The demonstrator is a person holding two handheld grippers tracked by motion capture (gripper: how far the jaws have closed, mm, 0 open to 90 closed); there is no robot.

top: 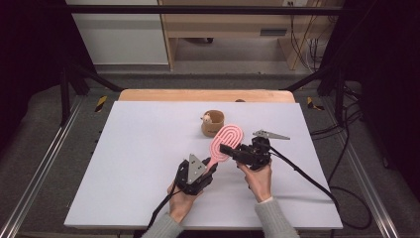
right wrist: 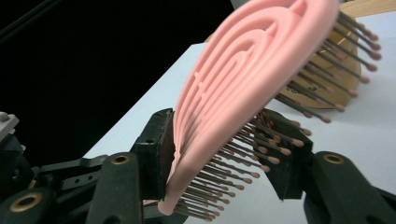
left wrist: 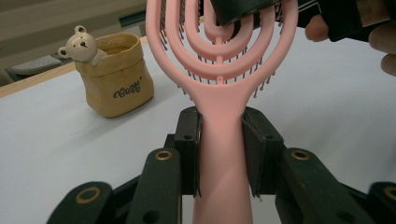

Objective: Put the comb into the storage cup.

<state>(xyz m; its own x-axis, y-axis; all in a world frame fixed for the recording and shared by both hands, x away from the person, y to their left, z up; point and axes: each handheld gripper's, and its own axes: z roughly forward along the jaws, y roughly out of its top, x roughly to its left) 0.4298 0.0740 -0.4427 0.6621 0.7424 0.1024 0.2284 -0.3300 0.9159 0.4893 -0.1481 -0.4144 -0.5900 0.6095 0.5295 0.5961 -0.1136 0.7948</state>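
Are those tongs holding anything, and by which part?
Both hold the pink hairbrush. The left tongs clamp its handle; the right tongs squeeze the edge of its head, one jaw on the back, one against the bristles.

A lab: black curtains (top: 29,59), metal frame rails (top: 39,163), loose cables (top: 307,49).

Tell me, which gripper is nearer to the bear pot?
Right. The right gripper, around the pink brush head, lies just below the bear pot; the left gripper, clamping the handle, is farther back.
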